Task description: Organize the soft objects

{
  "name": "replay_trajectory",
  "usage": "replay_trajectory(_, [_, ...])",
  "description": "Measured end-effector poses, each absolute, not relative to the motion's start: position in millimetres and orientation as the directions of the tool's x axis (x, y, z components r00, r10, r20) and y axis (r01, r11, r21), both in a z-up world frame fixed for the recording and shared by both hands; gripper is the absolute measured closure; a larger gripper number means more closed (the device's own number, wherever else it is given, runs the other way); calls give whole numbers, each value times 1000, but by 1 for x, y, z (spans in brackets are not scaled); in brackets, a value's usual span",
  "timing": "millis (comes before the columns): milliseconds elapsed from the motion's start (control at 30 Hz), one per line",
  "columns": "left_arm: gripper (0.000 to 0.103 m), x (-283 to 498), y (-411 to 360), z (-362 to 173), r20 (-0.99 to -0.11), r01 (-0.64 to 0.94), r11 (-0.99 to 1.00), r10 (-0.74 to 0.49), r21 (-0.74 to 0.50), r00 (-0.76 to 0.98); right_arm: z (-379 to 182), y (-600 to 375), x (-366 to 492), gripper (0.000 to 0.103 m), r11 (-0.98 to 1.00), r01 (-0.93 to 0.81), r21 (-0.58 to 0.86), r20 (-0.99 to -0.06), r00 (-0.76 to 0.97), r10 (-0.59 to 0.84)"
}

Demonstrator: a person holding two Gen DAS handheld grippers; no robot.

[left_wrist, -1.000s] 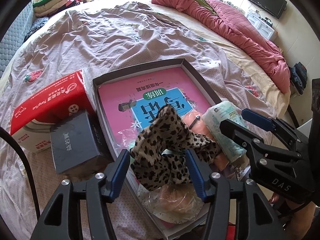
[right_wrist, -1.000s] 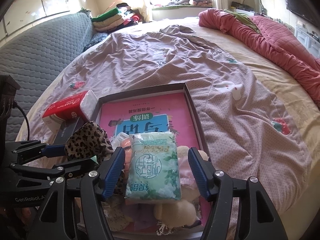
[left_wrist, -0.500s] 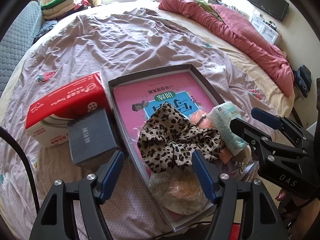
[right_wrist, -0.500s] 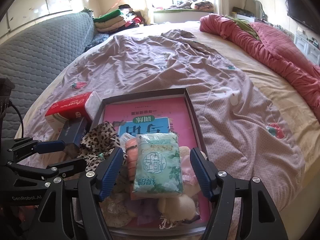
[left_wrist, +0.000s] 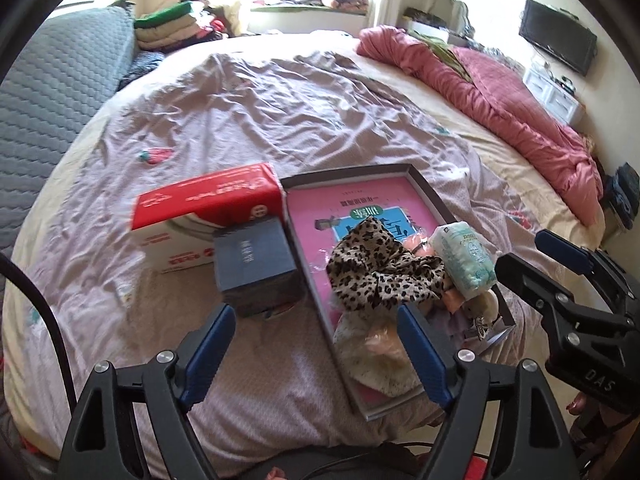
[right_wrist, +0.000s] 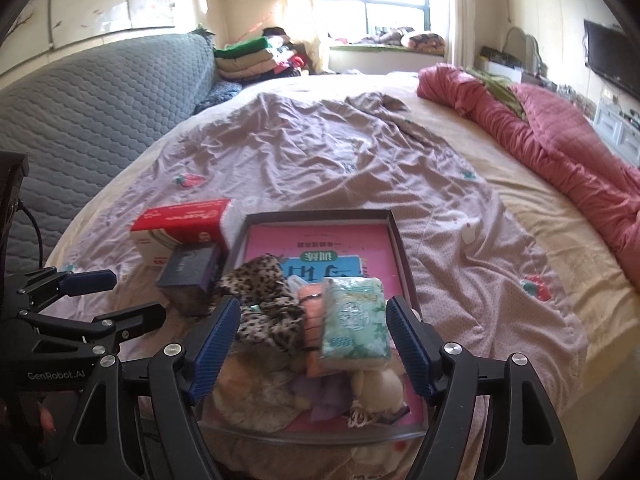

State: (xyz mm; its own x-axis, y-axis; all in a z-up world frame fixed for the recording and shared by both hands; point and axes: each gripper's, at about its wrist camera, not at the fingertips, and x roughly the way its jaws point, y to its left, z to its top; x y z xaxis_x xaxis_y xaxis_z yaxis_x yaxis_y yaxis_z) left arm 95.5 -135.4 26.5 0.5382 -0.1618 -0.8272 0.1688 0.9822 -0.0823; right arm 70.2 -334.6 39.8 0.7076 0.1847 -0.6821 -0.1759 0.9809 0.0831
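Note:
A dark shallow tray (left_wrist: pixel 434 197) (right_wrist: pixel 404 248) with a pink book lining it lies on the bed. In its near end sit a leopard-print cloth (left_wrist: pixel 380 266) (right_wrist: pixel 264 300), a green tissue pack (left_wrist: pixel 464 258) (right_wrist: pixel 356 322), an orange roll (right_wrist: pixel 312 320), a cream pompom (right_wrist: pixel 378 386) and a pale bonnet (left_wrist: pixel 376 360). My left gripper (left_wrist: pixel 318 354) is open and empty, held back above the bed in front of the tray. My right gripper (right_wrist: pixel 310 350) is open and empty, held back above the tray's near end.
A red and white tissue box (left_wrist: pixel 208 216) (right_wrist: pixel 184 224) and a dark blue box (left_wrist: pixel 254 264) (right_wrist: pixel 192 272) lie left of the tray. A pink quilt (left_wrist: pixel 516 108) lies at the right. Folded clothes (right_wrist: pixel 248 56) and a grey headboard (right_wrist: pixel 80 120) stand at the far left.
Both grippers have pulled back and up from the tray. The leopard cloth, earlier between my left fingers, now lies in the tray ahead of them.

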Motion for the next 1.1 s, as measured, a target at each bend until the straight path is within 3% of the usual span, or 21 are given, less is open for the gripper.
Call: replay_trajectory(1100, [20,-29,-90,49,-793,1,999,-37,-46,609,65,-301,-42,24,977,-194,85,-610,765,205])
